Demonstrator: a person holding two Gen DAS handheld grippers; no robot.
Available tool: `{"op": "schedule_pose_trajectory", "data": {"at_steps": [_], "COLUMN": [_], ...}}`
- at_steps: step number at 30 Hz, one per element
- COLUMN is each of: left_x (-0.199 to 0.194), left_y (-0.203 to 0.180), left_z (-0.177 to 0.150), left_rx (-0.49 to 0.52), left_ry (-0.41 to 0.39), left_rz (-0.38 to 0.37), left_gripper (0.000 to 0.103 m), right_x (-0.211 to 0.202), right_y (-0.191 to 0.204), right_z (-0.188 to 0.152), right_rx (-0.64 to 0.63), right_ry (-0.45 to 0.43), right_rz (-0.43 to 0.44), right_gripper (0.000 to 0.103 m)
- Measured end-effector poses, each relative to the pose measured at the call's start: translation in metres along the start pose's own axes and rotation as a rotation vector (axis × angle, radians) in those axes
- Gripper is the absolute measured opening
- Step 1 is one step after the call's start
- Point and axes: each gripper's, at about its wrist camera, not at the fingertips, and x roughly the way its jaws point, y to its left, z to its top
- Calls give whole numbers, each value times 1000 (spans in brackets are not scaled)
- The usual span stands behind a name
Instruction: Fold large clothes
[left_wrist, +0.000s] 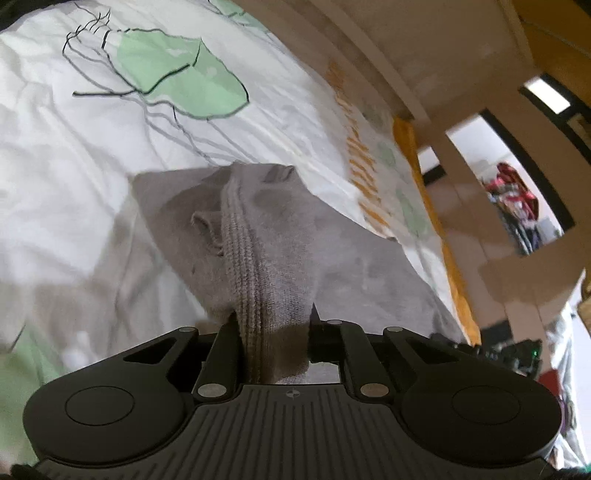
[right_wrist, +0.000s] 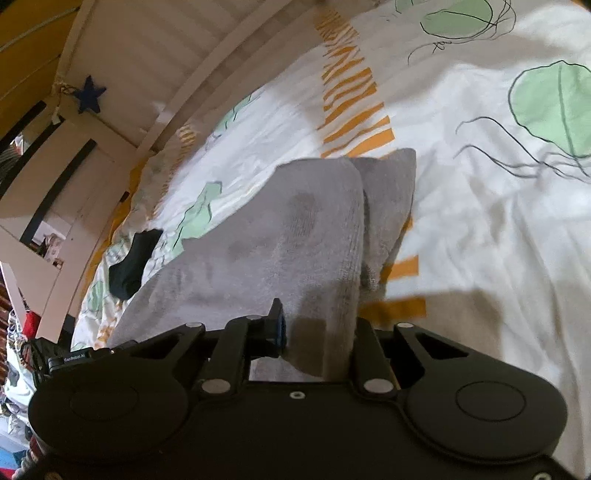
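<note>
grey knit garment (left_wrist: 280, 236), ribbed edge, bunched, perhaps folded double

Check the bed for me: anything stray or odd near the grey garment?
One thing: a small black item, perhaps a sock, lies alone on the patterned duvet near the bed's edge, apart from the grey garment both grippers hold.

Leaf-print white duvet (right_wrist: 480, 206), white slatted bed frame (right_wrist: 122, 62), blue star (right_wrist: 89, 96)

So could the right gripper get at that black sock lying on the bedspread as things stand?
Probably not yet. The right gripper has its jaws shut on the grey garment, as does the left gripper. The black sock lies uncovered on the bedspread beyond the garment's edge, so only the occupied grip blocks it.
</note>
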Motion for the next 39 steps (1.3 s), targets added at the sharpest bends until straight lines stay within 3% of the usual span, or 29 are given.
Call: {"op": "schedule_pose_trajectory", "data": {"at_steps": [4, 6, 8, 9, 10, 11, 15, 18, 20, 23, 26, 33, 34, 36, 39], "left_x": [-13, -10, -1, 2, 2, 1, -18, -35, -42, -40, -26, 43, 46, 52, 47], "left_y": [-1, 0, 3, 6, 10, 11, -3, -22, -33, -49, -55, -36, -33, -27, -19], "left_z": [-22, -34, -43, -47, -49, -47, -49, -51, -47, -40, -33, -32, -38, -44, -45], "left_rx": [50, 122, 196, 214, 203, 182, 207, 234, 237, 285, 324, 399, 420, 469, 430], "left_ry": [87, 162, 217, 209, 189, 179, 51, -80, -149, -206, -207, -131, -126, -151, -177], "left_rz": [13, 94, 225, 260, 249, 248, 309, 330, 329, 352, 379, 556, 574, 603, 603], "left_gripper": [13, 20, 30, 34, 34, 35, 37, 38, 40, 44, 45, 48, 50, 66, 76], "right_x": [-22, -28, -27, -23, -18, -16, -28, -45, -56, -68, -67, -52, -51, -46, -38], "right_y": [10, 12, 17, 19, 19, 17, 6, 12, 18, 28, 39, 51, 53, 59, 70], "right_z": [-18, -28, -39, -44, -49, -52, -49, -49, -49, -54, -54, -59, -61, -63, -62], "right_rx": [-5, 1, -80, -121, -163, -180, -90, -110, -123, -151, -192, -239, -253, -280, -334], "right_ry": [64, 127, 211, 242, 277, 279, 224, 161, 112, 41, 3, -5, -3, -2, -17], "right_rz": [1, -14, -101, -172, -249, -279, -266, -271, -265, -266, -271, -272, -277, -288, -299], "right_gripper": [24, 25, 30, 38, 48, 48, 56, 67, 68, 74, 74, 74, 74, 74, 74]}}
